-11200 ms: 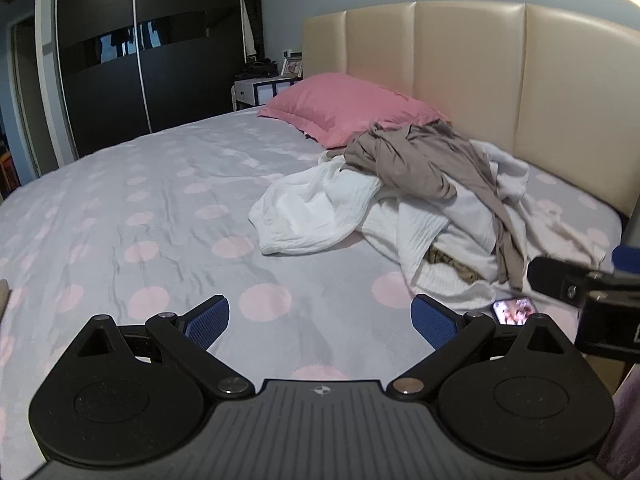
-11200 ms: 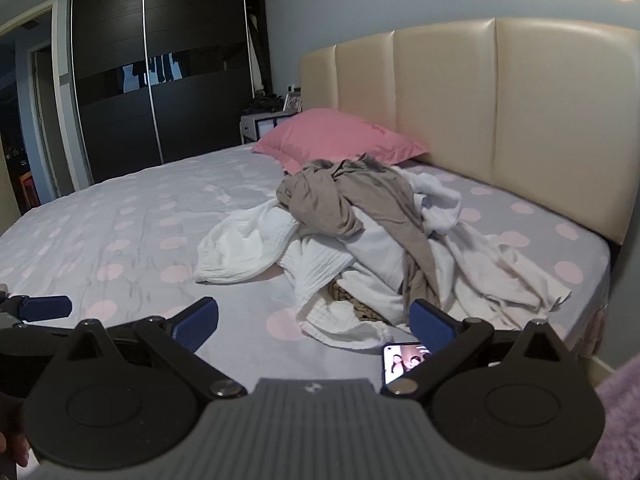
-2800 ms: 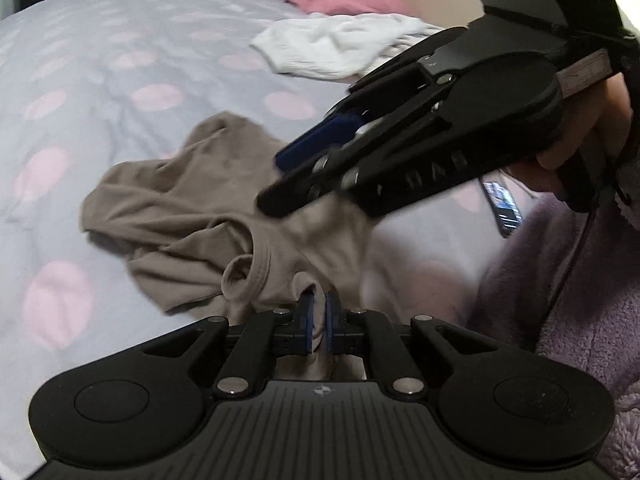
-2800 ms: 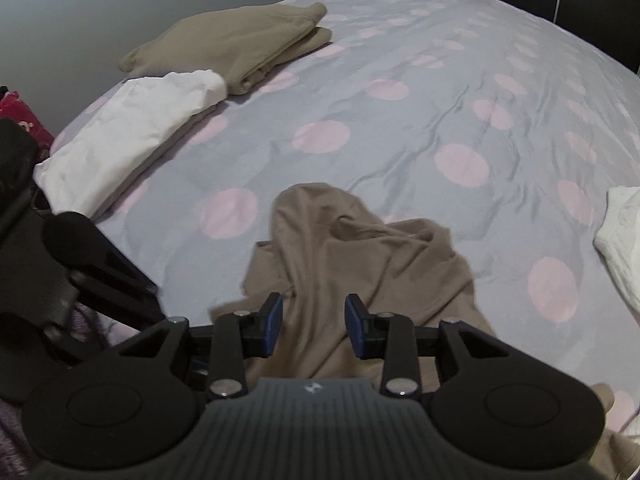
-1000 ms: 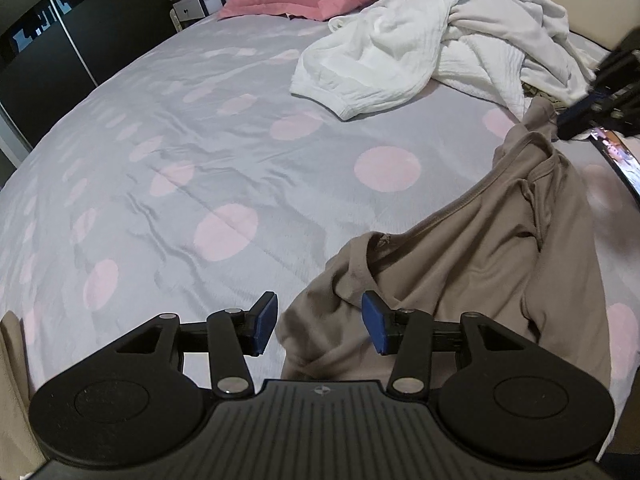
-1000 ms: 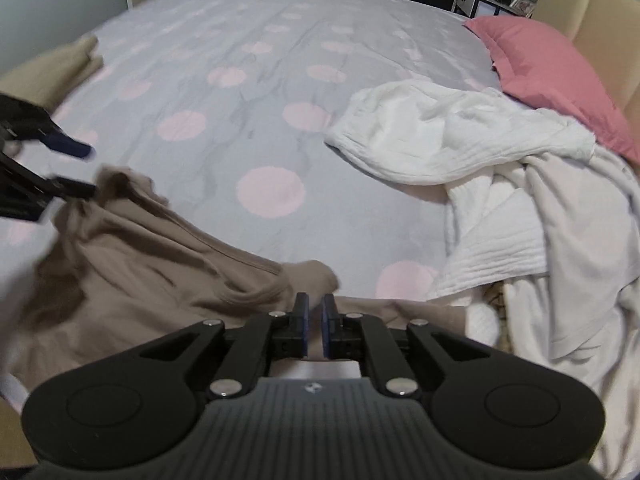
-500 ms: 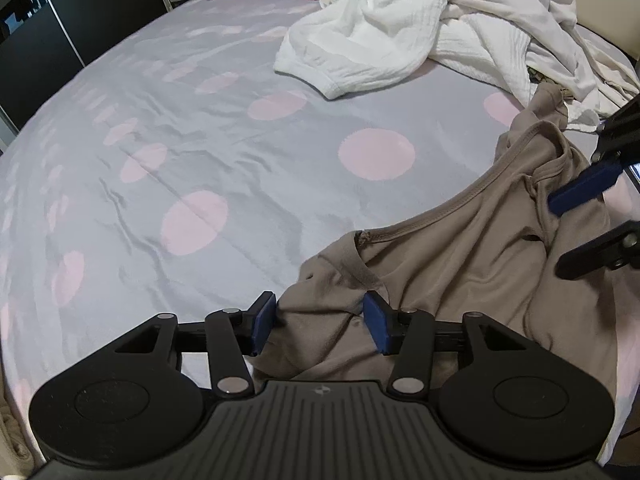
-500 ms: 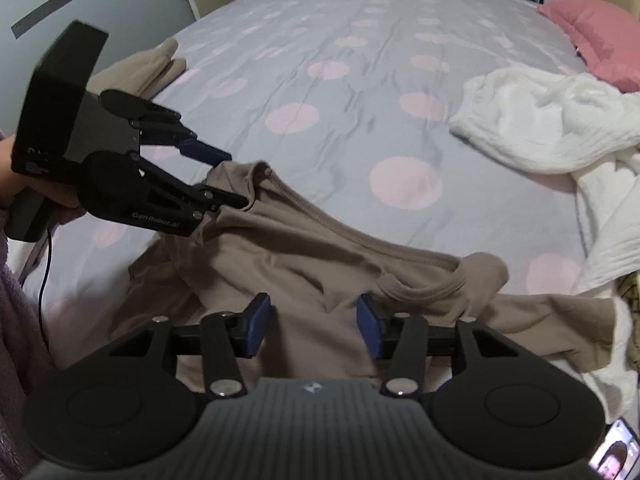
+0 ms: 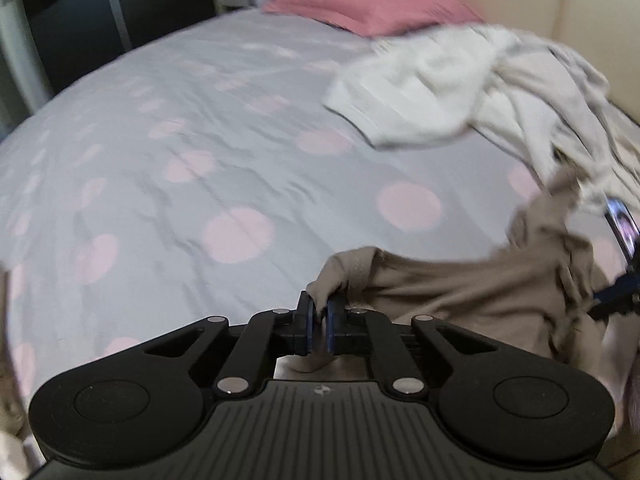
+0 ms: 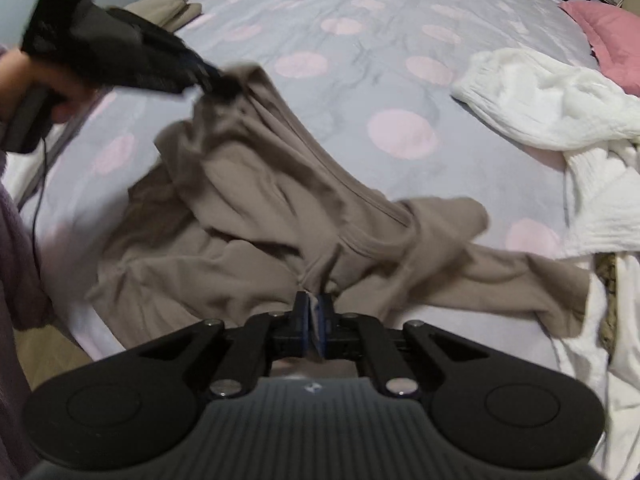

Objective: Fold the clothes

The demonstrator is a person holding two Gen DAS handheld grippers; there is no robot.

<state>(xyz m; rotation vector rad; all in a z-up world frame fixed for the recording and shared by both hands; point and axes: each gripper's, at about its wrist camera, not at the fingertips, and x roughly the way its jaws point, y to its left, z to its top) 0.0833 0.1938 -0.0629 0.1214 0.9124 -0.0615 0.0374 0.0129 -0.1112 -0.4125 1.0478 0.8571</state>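
Left gripper (image 9: pixel 319 317) has just snapped closed, pinching a fold of the brown top (image 10: pixel 280 200) between its blue pads. Right gripper (image 10: pixel 314 320) has just closed too, clamped on another bit of the same top's edge. Between them the top hangs rumpled over the near edge of the bed (image 9: pixel 180 140), one sleeve trailing toward the white pile (image 10: pixel 560 100). That heap of white clothes crowds the right side, just beside the top. Pink pillow (image 9: pixel 372 8) sits beyond it. A phone (image 9: pixel 622 226) lies lit near the pile. Folded brown clothes (image 10: pixel 172 4) wait at the far corner.
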